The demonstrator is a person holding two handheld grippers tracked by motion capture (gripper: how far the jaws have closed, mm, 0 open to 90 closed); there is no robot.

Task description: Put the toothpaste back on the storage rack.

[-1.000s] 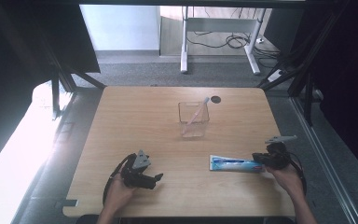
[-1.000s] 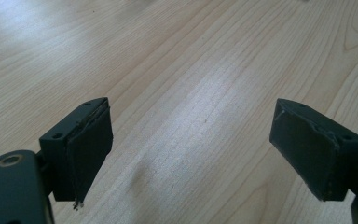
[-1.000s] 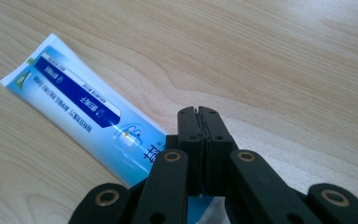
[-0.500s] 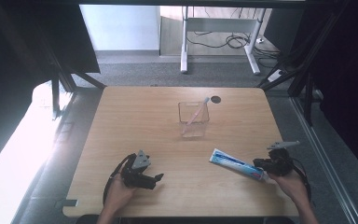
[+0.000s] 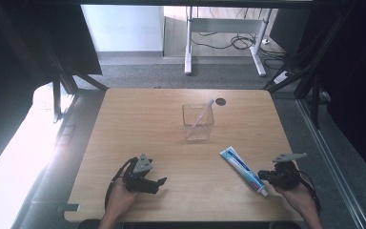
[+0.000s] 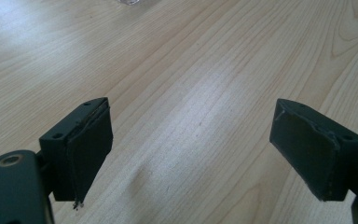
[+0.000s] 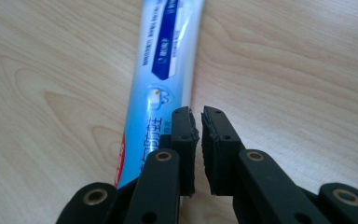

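Note:
A blue and white toothpaste tube (image 5: 242, 169) lies slantwise on the wooden table (image 5: 133, 124) at the near right, its cap end toward the person. My right gripper (image 5: 263, 177) sits at that cap end. In the right gripper view its jaws (image 7: 196, 114) are shut with only a slit and nothing between them, and the tube (image 7: 168, 60) runs along and under the left jaw. My left gripper (image 5: 161, 182) rests at the near left, open. Its pads (image 6: 91, 149) stand wide apart over bare wood.
A clear square container (image 5: 198, 125) stands at the table's middle with a pale toothbrush (image 5: 201, 115) leaning in it. A small dark hole (image 5: 220, 101) marks the far edge. Floor, desk legs and cables lie beyond the table.
The tube has swung from lying crosswise to a slant, its cap end nearer the person. My right gripper moved toward the near edge with it. The left gripper stayed still.

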